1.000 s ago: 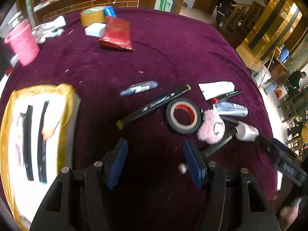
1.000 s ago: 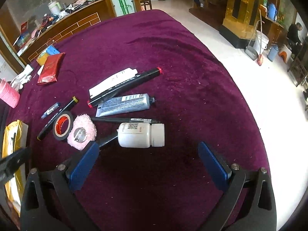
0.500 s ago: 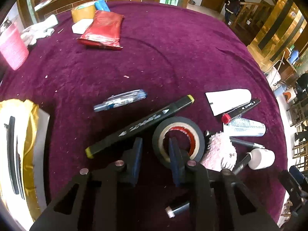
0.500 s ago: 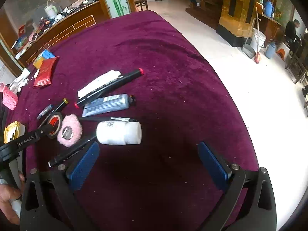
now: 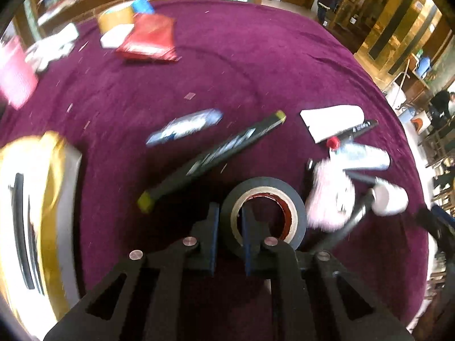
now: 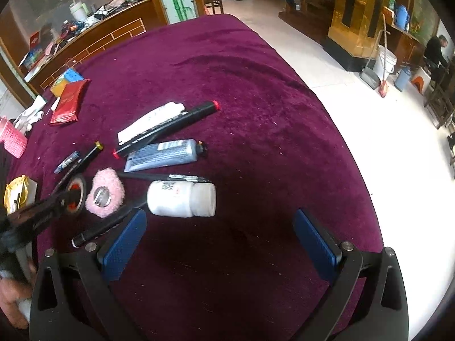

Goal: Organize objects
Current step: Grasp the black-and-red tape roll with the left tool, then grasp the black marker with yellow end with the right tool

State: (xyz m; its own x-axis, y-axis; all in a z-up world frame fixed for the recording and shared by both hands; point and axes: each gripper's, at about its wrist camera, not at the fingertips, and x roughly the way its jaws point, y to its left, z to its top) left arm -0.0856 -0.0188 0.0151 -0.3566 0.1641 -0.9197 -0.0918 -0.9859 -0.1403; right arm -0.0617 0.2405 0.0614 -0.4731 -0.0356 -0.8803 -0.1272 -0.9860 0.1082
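Two grippers work over a round tabletop (image 6: 256,108) covered in deep purple cloth. Taking the black tape roll (image 5: 287,196) as the landmark: the left gripper (image 5: 229,221) is clamped on the roll's near wall, one blue-padded finger outside the ring and the other inside its hole. In the left wrist view the roll appears tilted up on that grip, though blur makes it hard to say whether its far edge touches the cloth.

Just to the right of the roll lies a fluffy pink puff (image 6: 105,196) with a shiny metal centre, and beyond that a white pill bottle (image 6: 182,199) on its side. A thin black pen (image 6: 165,176) lies past the puff and bottle. Farther from the roll on the same side sit a grey-blue tube (image 6: 162,156), a black marker with red ends (image 6: 167,128) and a white tube (image 6: 150,119) lying against it. Just behind the roll, a black marker with yellow ends (image 5: 213,159) lies diagonally, with a small blue-and-white wrapper (image 5: 184,128) beyond it. Well to the left of the roll is a gold-edged box (image 5: 54,227) with black strips inside. Far behind the roll are a red packet (image 5: 148,37) and a pink cup (image 5: 17,76).

The right gripper (image 6: 221,238) is spread wide open, gripping nothing, hovering above bare cloth just short of the pill bottle.
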